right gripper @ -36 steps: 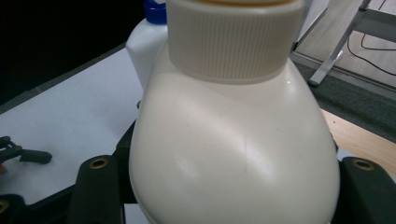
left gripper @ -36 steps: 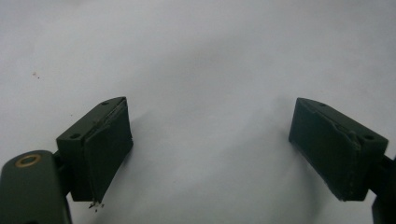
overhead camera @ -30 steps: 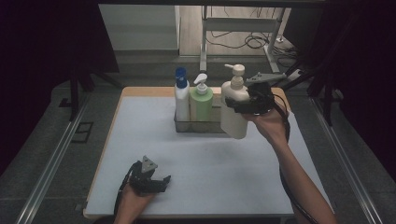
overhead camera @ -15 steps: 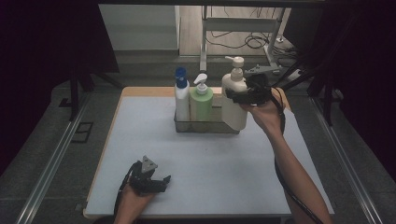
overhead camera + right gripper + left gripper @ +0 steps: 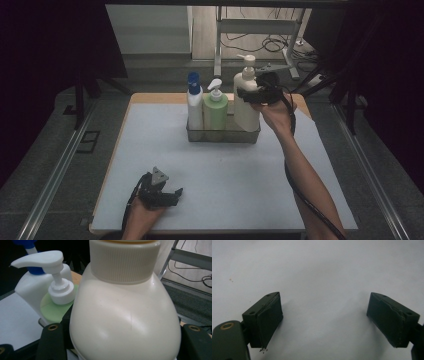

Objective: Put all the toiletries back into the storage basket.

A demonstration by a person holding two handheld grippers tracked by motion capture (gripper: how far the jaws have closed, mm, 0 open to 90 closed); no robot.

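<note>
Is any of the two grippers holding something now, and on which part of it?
The right gripper grips the cream pump bottle by its upper body, below the cap. The left gripper holds nothing.

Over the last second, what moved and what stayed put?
The right gripper, shut on the cream pump bottle, carried it left and down into the wire basket, beside the green pump bottle. The blue-capped white bottle and the open left gripper, low over the table, stayed put.
</note>
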